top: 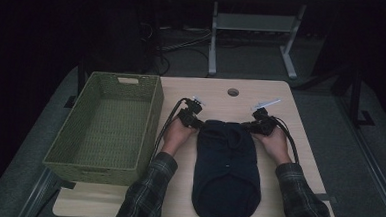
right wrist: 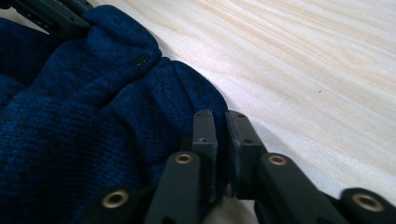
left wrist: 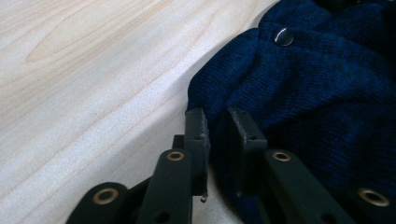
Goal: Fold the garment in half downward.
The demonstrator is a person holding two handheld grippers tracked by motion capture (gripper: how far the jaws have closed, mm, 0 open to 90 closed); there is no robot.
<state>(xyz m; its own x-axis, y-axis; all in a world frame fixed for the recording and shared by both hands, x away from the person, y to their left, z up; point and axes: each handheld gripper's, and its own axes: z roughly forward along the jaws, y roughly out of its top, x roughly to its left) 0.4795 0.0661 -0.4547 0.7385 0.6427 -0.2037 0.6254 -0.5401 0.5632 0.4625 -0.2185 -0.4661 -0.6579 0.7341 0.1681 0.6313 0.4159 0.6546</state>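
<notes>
A dark navy knit garment (top: 226, 170) lies folded lengthwise on the light wooden table (top: 216, 97). My left gripper (top: 190, 117) is at its far left corner, my right gripper (top: 258, 123) at its far right corner. In the left gripper view the jaws of the left gripper (left wrist: 217, 114) stand close together with the garment's (left wrist: 317, 93) edge pinched between them, near a metal snap (left wrist: 283, 36). In the right gripper view the right gripper (right wrist: 220, 115) is nearly closed on the garment's (right wrist: 70, 121) edge fold. A dark snap (right wrist: 140, 59) sits just beyond it.
A green woven basket (top: 151, 121) stands empty on the table's left side, close to the left forearm. A round hole (top: 233, 92) is in the tabletop behind the garment. Another table's white legs (top: 213, 39) and cables lie on the floor behind.
</notes>
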